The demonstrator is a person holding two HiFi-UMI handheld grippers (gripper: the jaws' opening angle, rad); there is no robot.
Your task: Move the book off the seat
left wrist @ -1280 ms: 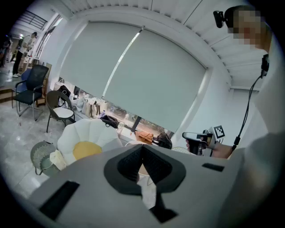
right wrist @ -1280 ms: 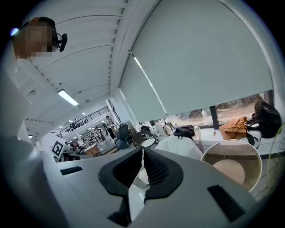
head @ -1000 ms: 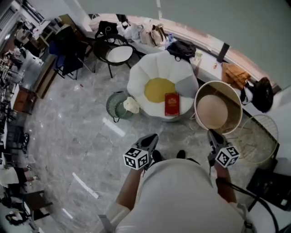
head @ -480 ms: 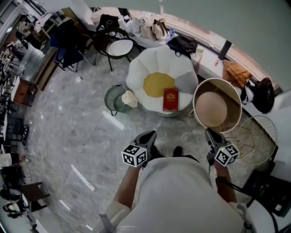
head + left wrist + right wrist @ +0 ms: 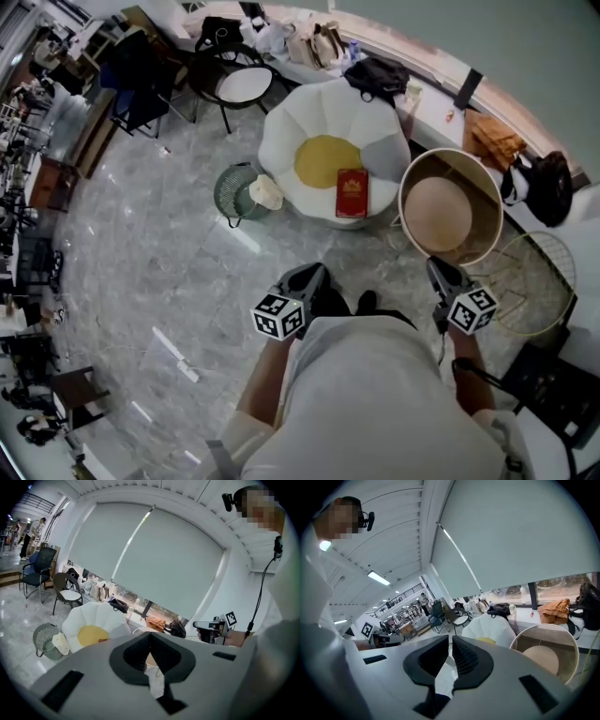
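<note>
Lying flat on the white daisy-shaped seat (image 5: 286, 141), just right of its yellow centre (image 5: 326, 161), the red book (image 5: 352, 193) is judged stiff, thin and light, best pinched by a free edge. A gilt emblem is seen on its cover. The left claw (image 5: 309, 278) and right claw (image 5: 441, 274) are closed, empty, well short.

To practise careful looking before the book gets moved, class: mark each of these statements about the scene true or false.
1. The red book lies on the flower-shaped seat. True.
2. The left gripper is shut on the book. False: it is shut on nothing and is well short of the seat.
3. A green mesh bin stands beside the seat. True.
4. The right gripper has its jaws wide apart. False: they are together, with nothing held.
</note>
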